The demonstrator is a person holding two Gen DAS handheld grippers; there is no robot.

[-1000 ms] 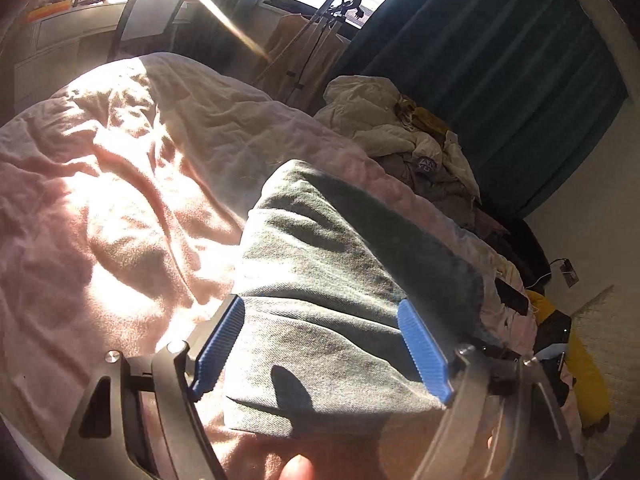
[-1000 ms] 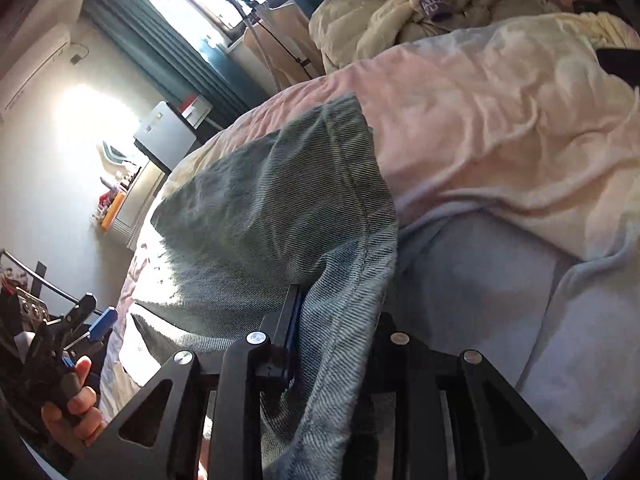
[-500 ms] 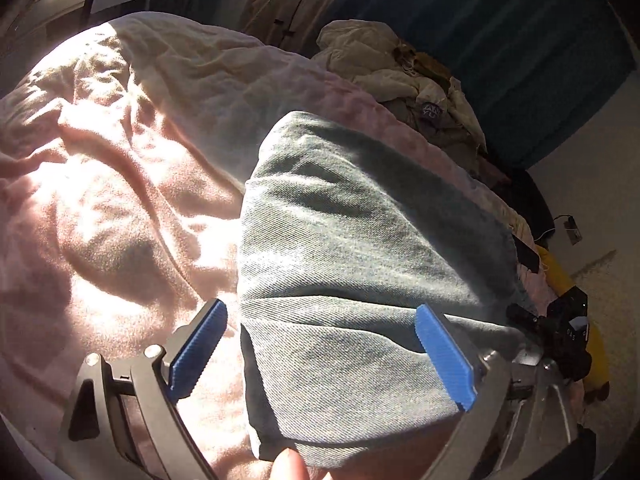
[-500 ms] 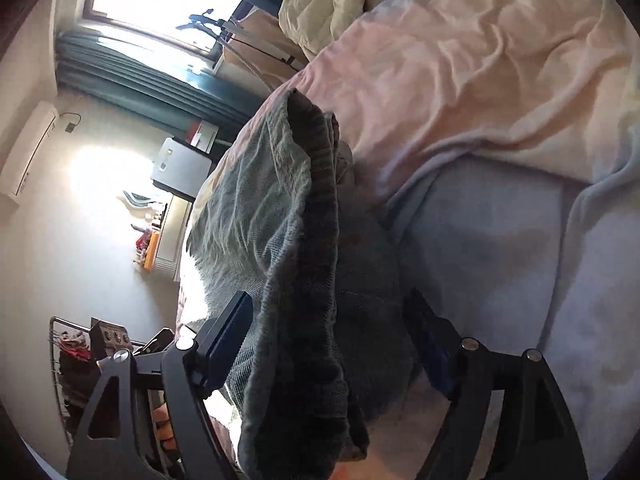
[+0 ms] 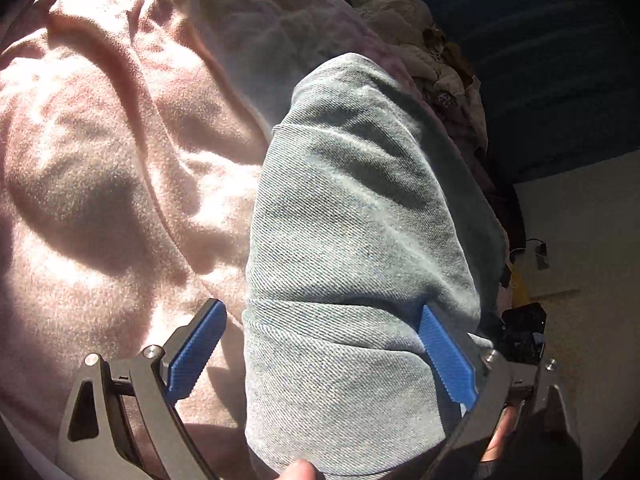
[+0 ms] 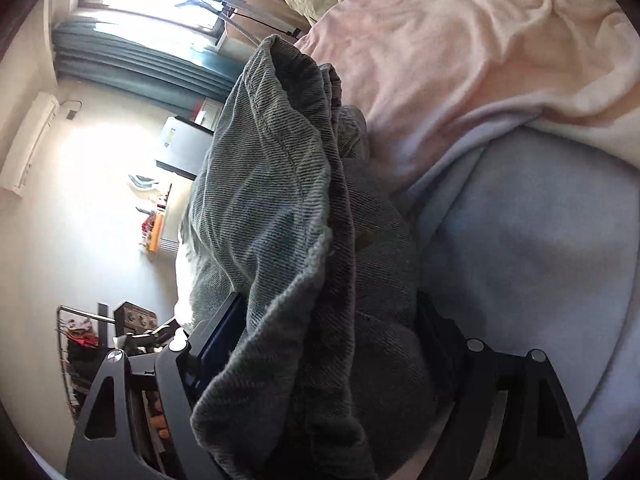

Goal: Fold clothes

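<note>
The folded grey denim garment [image 5: 360, 240] (probably jeans, because a stitched seam and a thick hem show in the right wrist view) lies on the pink blanket [image 5: 100, 200] of the bed, near the bed's edge closest to the person. In the left wrist view its long axis runs straight away from the left gripper [image 5: 320, 352], toward the far side of the bed where a heap of other clothes [image 5: 420, 40] waits. The left gripper is spread wide: one blue pad stands free over the blanket beside the denim, and the other is at its opposite side, so nothing is pinched. The right gripper [image 6: 320, 340] has just been opening, and the bunched layers of denim [image 6: 280, 200] are between its jaws without being pressed, as far as I can judge; its far pad is in shadow. Both grippers sit at the near end of the bundle, the left one over the flat top and the right one at the side where the layered edges show. The next move should therefore go along this long axis.
</note>
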